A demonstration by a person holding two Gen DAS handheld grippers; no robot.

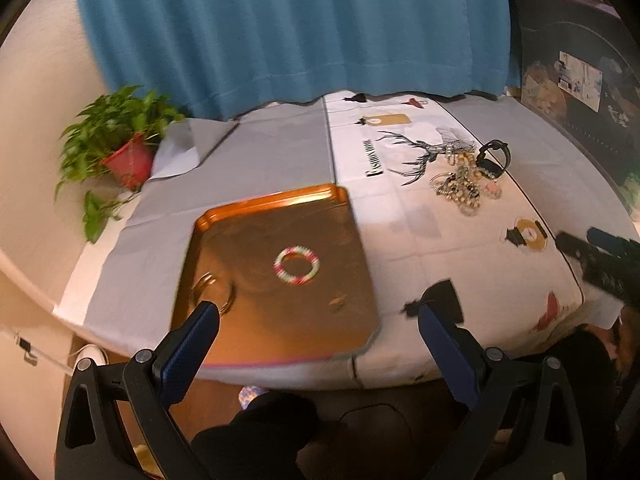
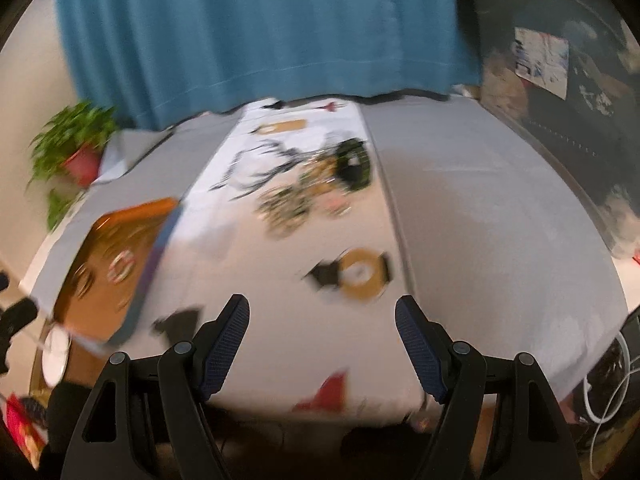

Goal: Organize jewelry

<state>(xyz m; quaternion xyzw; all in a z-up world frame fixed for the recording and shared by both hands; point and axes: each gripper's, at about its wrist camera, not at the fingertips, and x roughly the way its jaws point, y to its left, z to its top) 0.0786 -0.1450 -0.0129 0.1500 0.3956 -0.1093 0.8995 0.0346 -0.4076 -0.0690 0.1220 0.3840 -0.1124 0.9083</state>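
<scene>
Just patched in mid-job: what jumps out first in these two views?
The orange tray at the near left of the table, holding a beaded bracelet. Past it to the right, a tangled jewelry pile with a black watch on the deer-print cloth. Both grippers hover open and empty.

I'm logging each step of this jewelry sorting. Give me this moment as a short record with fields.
tray: orange tray on the table's left side
in tray: beaded bracelet, clear ring
unsorted: jewelry pile with black watch on the printed cloth
left gripper: open, empty, over the tray
right gripper: open, empty, above the cloth
background: potted plant, blue curtain
</scene>
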